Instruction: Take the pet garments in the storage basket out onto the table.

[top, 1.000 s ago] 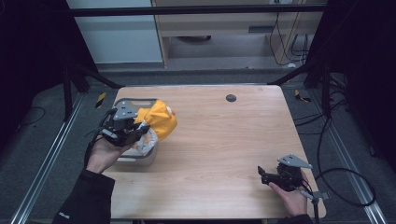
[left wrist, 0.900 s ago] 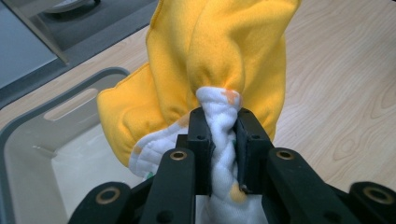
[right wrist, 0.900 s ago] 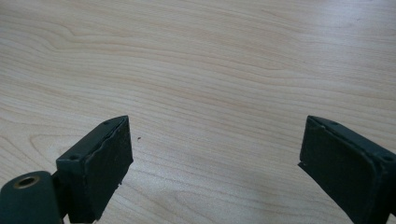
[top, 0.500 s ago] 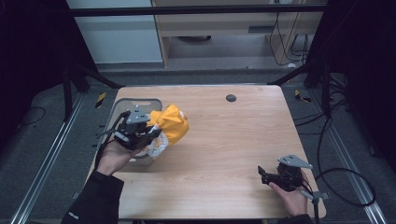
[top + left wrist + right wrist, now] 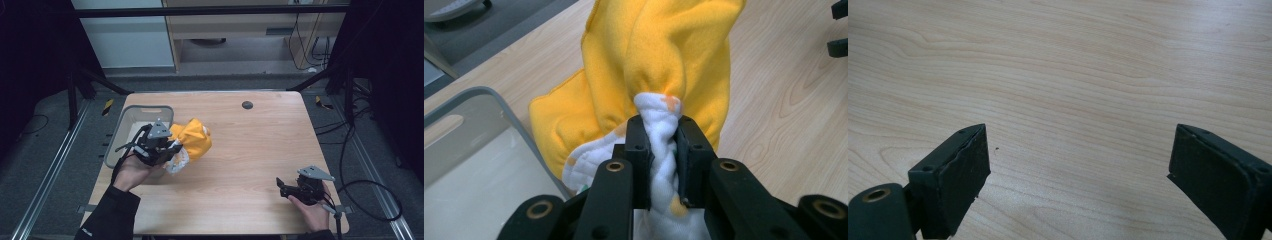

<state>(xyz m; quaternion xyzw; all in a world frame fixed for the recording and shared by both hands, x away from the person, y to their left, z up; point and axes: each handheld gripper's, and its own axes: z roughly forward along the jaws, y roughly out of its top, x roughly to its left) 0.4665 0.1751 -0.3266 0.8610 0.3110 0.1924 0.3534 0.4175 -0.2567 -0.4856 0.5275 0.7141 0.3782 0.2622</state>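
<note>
A yellow cloth (image 5: pixel 192 138) with a white, spotted inner side hangs bunched from my left gripper (image 5: pixel 172 150), just right of the grey bin (image 5: pixel 128 123). In the left gripper view the jaws are shut on the white twisted part of the yellow cloth (image 5: pixel 659 60), with my left gripper (image 5: pixel 660 131) above the wooden table beside the grey bin (image 5: pixel 484 100). My right gripper (image 5: pixel 281 186) rests near the table's front right corner, open, with nothing between its fingers. In the right gripper view my right gripper (image 5: pixel 1078 160) stands wide apart over bare wood.
The wooden table (image 5: pixel 250 145) has a small dark round spot (image 5: pixel 247 104) near its far edge. The grey bin sits at the table's left edge. A cable (image 5: pixel 370 200) trails off the right side. Dark frame posts stand around the table.
My left gripper has carried the yellow cloth out from over the bin to the right and slightly down, over the table. The right gripper has stayed put.
</note>
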